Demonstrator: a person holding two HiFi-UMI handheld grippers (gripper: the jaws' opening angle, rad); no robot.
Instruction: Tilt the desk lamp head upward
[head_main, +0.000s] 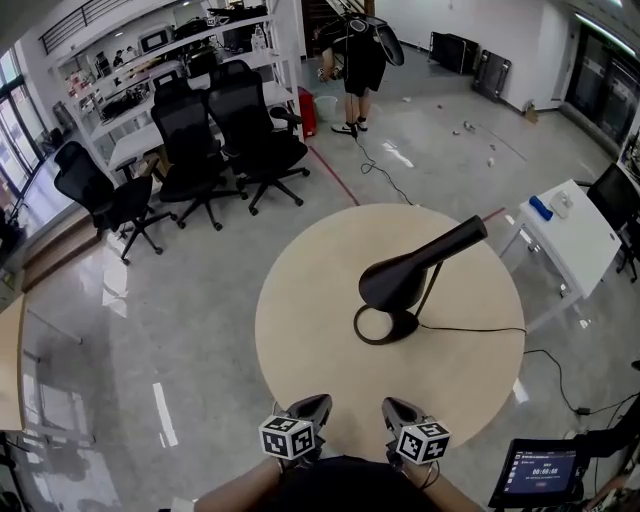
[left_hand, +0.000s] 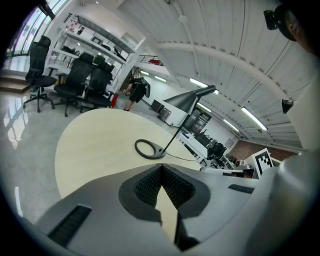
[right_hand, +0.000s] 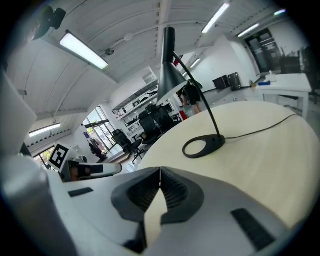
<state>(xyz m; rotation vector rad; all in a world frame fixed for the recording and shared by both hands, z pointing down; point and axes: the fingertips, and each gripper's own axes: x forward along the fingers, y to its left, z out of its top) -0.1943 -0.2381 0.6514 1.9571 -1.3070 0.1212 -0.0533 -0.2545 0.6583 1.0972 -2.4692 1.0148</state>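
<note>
Before lamp (head_main: 398, 282), left tool (head_main: 320, 402), right tool (head_main: 388, 404) closed, empty

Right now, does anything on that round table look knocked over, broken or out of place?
Nothing stands out. The black desk lamp stands upright on its ring base, head drooping toward the round table, its cord running off the edge. The left gripper and right gripper are shut and empty.

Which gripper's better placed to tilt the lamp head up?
Right, marginally. The right gripper sits almost in line with the lamp head; the left gripper is offset sideways. Both shut and empty.
</note>
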